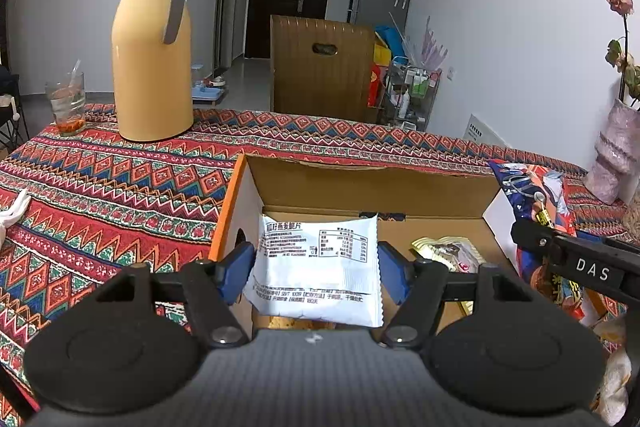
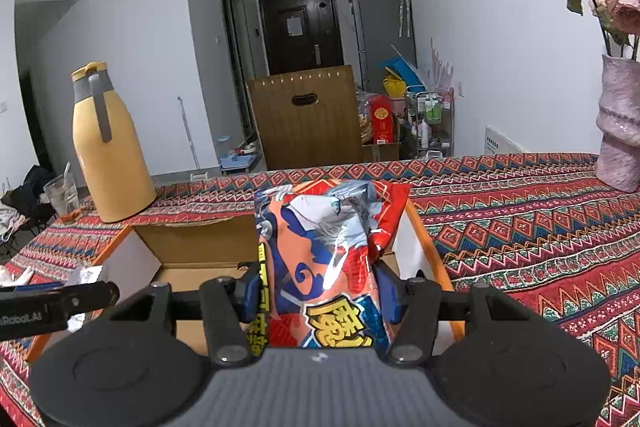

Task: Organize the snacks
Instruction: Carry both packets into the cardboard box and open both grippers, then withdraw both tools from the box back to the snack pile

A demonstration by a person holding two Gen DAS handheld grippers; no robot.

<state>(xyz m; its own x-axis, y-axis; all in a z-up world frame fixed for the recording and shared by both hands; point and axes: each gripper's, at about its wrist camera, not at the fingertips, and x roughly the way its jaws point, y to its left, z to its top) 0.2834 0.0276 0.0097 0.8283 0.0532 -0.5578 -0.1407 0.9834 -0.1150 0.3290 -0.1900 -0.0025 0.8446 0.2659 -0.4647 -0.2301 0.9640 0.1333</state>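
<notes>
An open cardboard box [image 1: 360, 183] with an orange outer side stands on the patterned tablecloth. My left gripper [image 1: 316, 269] is shut on a white snack packet [image 1: 316, 267] with black print, held over the box's left part. A gold-wrapped snack [image 1: 448, 251] lies on the box floor. My right gripper [image 2: 316, 293] is shut on a red and blue snack bag [image 2: 324, 251], upright above the right part of the box [image 2: 192, 239]. In the left wrist view that bag [image 1: 536, 199] and the right gripper's black finger [image 1: 576, 259] show at the right edge.
A tall yellow thermos jug [image 1: 152, 59] and a glass [image 1: 66, 103] with a straw stand at the table's far left. A pink vase [image 2: 620, 131] with dried flowers stands at the far right. Beyond the table [image 2: 540, 227] are a brown crate, a cart and a dark door.
</notes>
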